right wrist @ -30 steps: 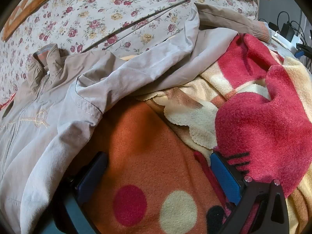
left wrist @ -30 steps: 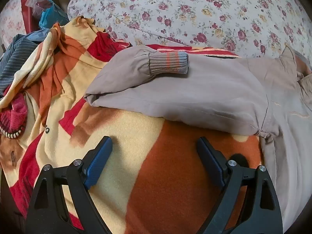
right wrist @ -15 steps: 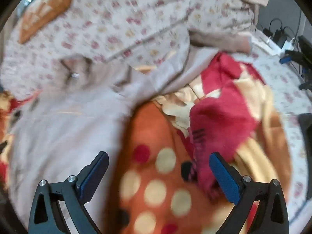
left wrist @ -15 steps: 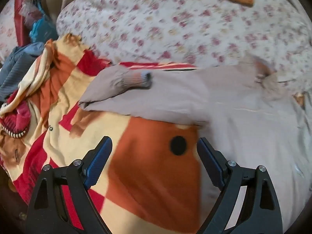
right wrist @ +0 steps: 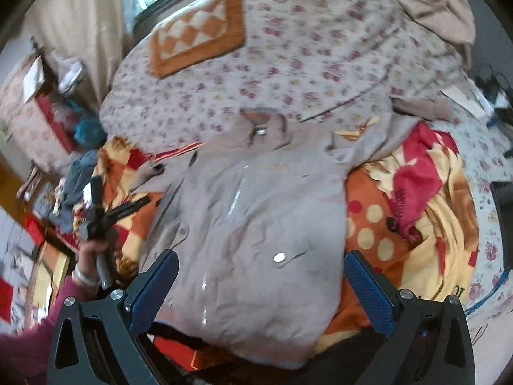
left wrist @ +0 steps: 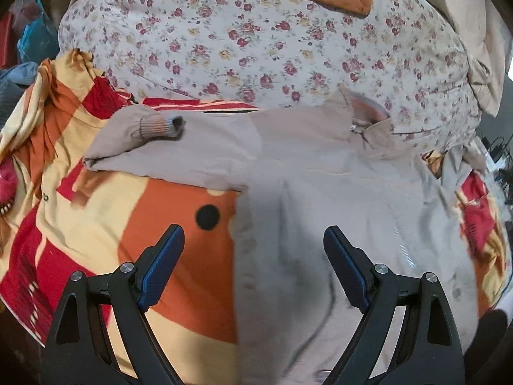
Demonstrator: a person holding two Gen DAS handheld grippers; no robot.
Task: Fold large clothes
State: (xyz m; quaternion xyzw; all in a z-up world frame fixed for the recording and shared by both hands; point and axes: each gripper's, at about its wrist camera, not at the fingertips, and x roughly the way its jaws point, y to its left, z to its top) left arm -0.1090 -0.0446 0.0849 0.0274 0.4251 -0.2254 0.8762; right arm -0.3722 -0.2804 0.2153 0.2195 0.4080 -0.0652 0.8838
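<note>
A: Where was the jacket (right wrist: 256, 224)?

B: Flat on the blanket (left wrist: 166, 211), collar toward the floral quilt (left wrist: 256, 38). One sleeve (left wrist: 141, 134) lay folded across the chest; the other trailed off rumpled.

A: And the grippers?

B: The left gripper (left wrist: 253, 256) and right gripper (right wrist: 261, 284) both hung above it, jaws apart, empty.

A: The risk?

B: A pinch could have caught the blanket too, dragging both and undoing that sleeve.
</note>
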